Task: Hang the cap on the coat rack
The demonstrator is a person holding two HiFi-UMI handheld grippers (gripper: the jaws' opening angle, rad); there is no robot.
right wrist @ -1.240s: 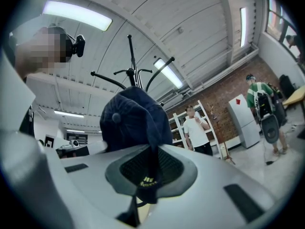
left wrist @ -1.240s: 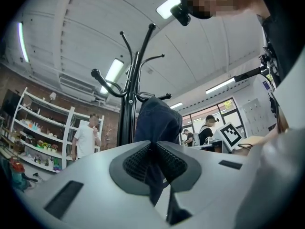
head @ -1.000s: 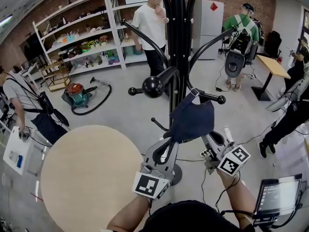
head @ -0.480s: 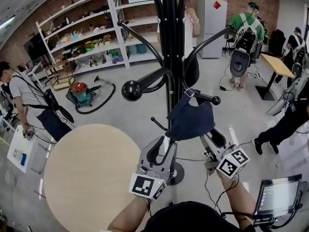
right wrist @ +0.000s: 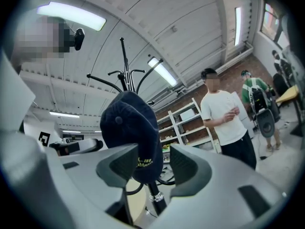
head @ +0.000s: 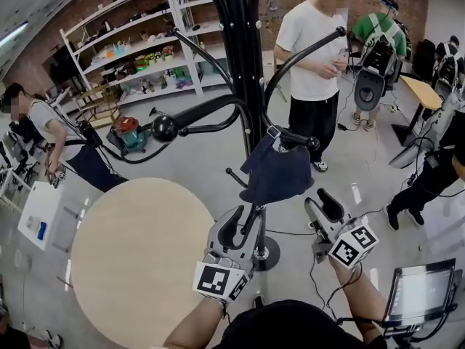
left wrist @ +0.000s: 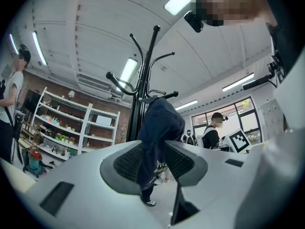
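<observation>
On a side hook of the rack (head: 243, 64), the cap (head: 280, 173) is hung, long axis upright, strap uppermost. Left tongs (head: 243, 215) and right tongs (head: 320, 198) have just been opened and are held wide just below it; the cap is framed in each gap, unpressed. Its crown button is shown only in the right gripper view, and its white print only in the two gripper views.

Can't see the top of the coat rack (head: 243, 64), cut by the head view's edge. Losing half its base behind the left gripper (head: 245, 220). Can't read the cap's (right wrist: 131, 128) yellow print.
</observation>
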